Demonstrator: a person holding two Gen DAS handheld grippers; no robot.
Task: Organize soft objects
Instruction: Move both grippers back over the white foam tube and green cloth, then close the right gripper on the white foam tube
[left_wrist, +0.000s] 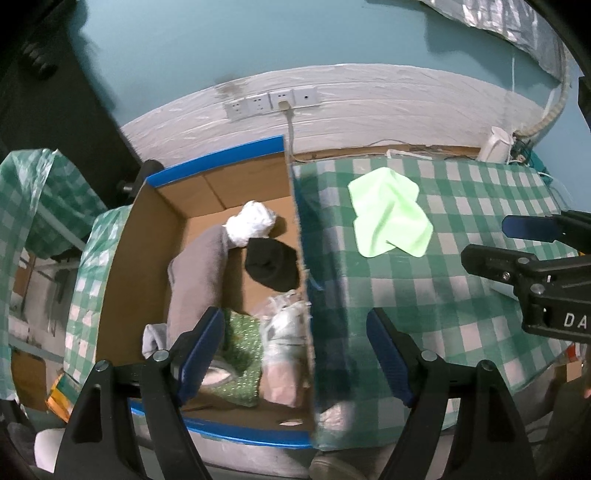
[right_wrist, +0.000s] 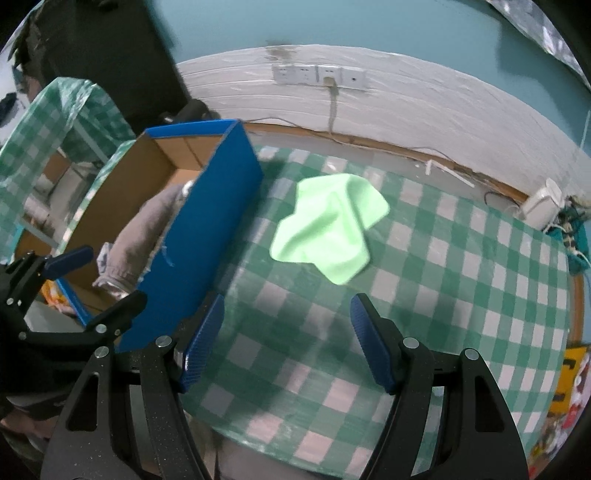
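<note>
A light green cloth (left_wrist: 389, 213) lies crumpled on the green checked tablecloth (left_wrist: 461, 295); it also shows in the right wrist view (right_wrist: 327, 232). A blue-edged cardboard box (left_wrist: 147, 236) stands at the table's left and holds a grey garment (left_wrist: 197, 273), a black sock (left_wrist: 271, 266), a white crumpled piece (left_wrist: 251, 221), a green patterned cloth (left_wrist: 240, 350) and a plastic-wrapped bundle (left_wrist: 284, 332). My left gripper (left_wrist: 295, 354) is open and empty above the box's right wall. My right gripper (right_wrist: 288, 343) is open and empty, short of the green cloth; it also shows in the left wrist view (left_wrist: 495, 240).
The box's blue wall (right_wrist: 199, 243) stands left of the cloth. A wall with sockets (left_wrist: 271, 101) and a plugged cable runs behind the table. A white adapter (right_wrist: 543, 206) and cables sit at the far right corner. A second checked surface (left_wrist: 44, 192) lies to the left.
</note>
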